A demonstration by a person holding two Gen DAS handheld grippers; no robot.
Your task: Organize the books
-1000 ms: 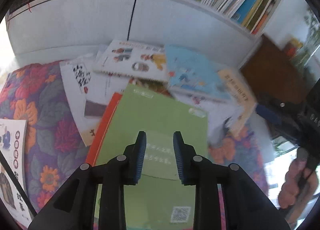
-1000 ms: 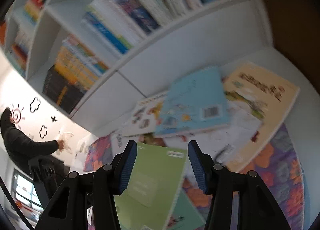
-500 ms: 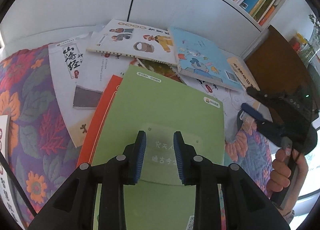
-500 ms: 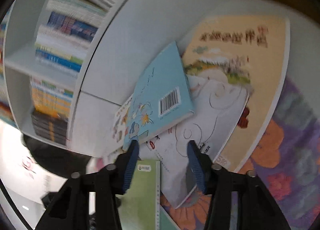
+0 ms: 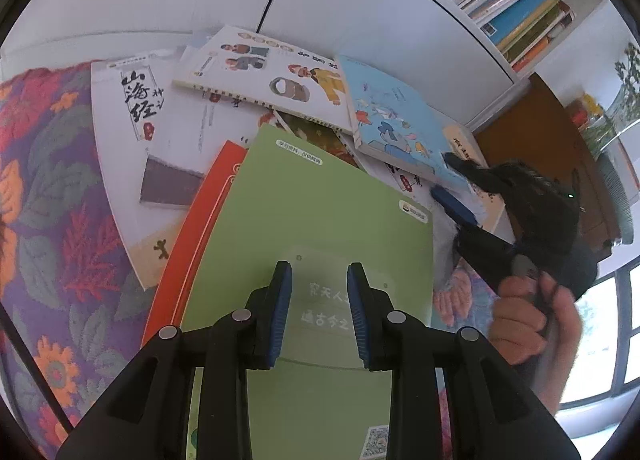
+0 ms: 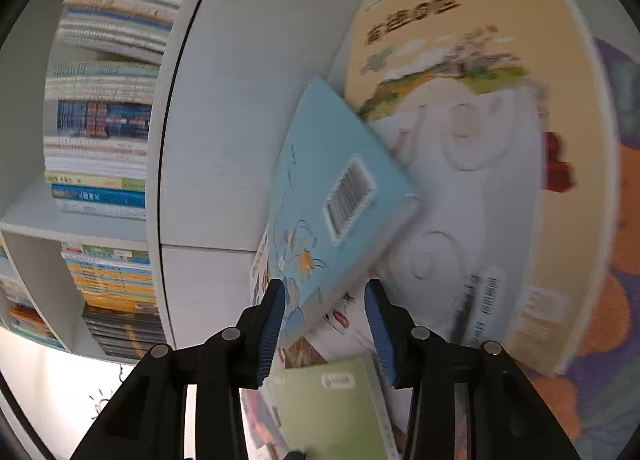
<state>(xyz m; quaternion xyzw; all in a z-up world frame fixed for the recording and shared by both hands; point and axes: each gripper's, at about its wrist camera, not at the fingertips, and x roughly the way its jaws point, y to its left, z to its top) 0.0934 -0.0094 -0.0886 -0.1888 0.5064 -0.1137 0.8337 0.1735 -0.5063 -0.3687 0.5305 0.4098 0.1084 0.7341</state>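
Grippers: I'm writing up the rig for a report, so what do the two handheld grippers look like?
Both are alike. The left gripper and the right gripper have matte black angular bodies with round silver pivot pins and two ribbed blue finger pads. From the left wrist view, a small green light shows on the right gripper's black housing. No sleeve or cable is visible.

Glossy paper cover on green book (image 5: 304,220); woven floral cloth (image 5: 52,220); matt white shelf (image 5: 360,8)
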